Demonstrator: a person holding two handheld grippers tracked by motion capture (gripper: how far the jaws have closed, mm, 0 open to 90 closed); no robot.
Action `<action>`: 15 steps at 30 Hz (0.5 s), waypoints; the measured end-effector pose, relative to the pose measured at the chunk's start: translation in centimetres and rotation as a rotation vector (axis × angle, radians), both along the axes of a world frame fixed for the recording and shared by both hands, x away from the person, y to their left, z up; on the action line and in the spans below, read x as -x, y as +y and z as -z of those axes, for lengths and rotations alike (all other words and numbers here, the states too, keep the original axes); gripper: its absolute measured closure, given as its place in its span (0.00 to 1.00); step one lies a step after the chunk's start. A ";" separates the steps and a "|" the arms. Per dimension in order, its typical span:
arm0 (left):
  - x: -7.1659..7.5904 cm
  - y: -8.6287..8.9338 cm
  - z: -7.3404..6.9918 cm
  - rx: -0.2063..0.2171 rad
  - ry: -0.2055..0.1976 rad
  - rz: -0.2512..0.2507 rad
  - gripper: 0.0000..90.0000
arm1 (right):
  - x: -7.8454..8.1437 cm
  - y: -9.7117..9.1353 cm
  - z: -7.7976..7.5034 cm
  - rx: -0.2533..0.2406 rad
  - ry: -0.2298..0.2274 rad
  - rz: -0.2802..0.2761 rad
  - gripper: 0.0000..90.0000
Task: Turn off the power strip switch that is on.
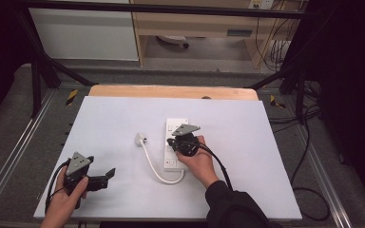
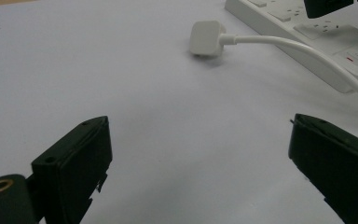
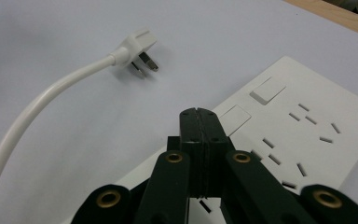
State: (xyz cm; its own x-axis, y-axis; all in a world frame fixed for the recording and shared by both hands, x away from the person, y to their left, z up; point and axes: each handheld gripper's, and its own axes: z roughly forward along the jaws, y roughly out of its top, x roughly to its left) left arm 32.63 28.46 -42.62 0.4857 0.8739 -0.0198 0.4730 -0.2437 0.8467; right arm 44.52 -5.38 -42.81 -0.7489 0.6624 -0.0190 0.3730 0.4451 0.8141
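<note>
You had your right gripper down over the strip, its jaws pressed flat together on nothing, the tips just above or on a rocker switch near the strip's middle; contact I could not tell. It read to me as the switch-pressing step, or holding the strip steady while the other hand prepared.

Your left gripper sat low at the near left of the mat, well apart from everything, jaws spread wide and empty, pointing toward the plug.

The plug lay loose on the mat just left of the strip, prongs bare and pointing sideways in the right gripper view. It was small, white and angled, on a stiff white cord that curved back to the strip's near end.

Next, I judged, you needed to bring the left gripper across, close on the plug's body rather than the cord, and turn the prongs toward a socket.
</note>
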 end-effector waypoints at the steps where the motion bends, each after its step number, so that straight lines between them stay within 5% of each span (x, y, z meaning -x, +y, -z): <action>1: 0.0 0.0 0.0 -0.001 0.001 0.001 0.07 | 0.0 0.0 0.1 0.002 0.002 0.001 1.00; 15: 0.0 0.0 0.0 -0.003 0.000 -0.002 0.07 | -0.1 0.3 0.6 0.013 0.003 0.001 1.00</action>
